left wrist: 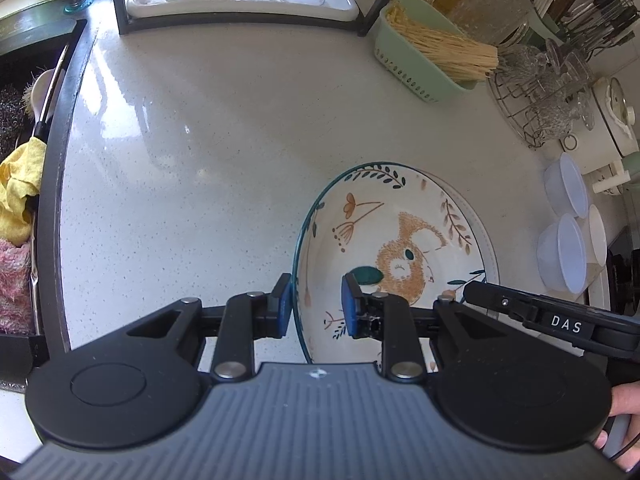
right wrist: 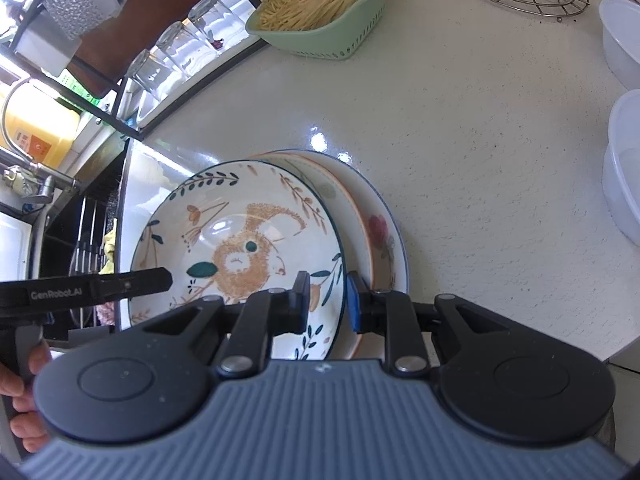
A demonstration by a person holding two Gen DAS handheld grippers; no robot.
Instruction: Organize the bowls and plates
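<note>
Ceramic plates number at least two on your speckled white countertop [right wrist: 460, 120]: a glossy deep plate with a teal rim, leaf sprigs and an orange bear [right wrist: 240, 240] sits tilted on a flowered plate with an orange-and-blue rim [right wrist: 380, 232]. Your left gripper [left wrist: 316, 304] straddles the bear plate's left rim, your right gripper [right wrist: 330, 300] its right rim; each pair of blue pads stands narrow around the rim, but you cannot tell whether they pinch it. Three translucent plastic bowls [left wrist: 564, 256] wait to the right, beyond one green basket of noodles [left wrist: 424, 56].
</note>
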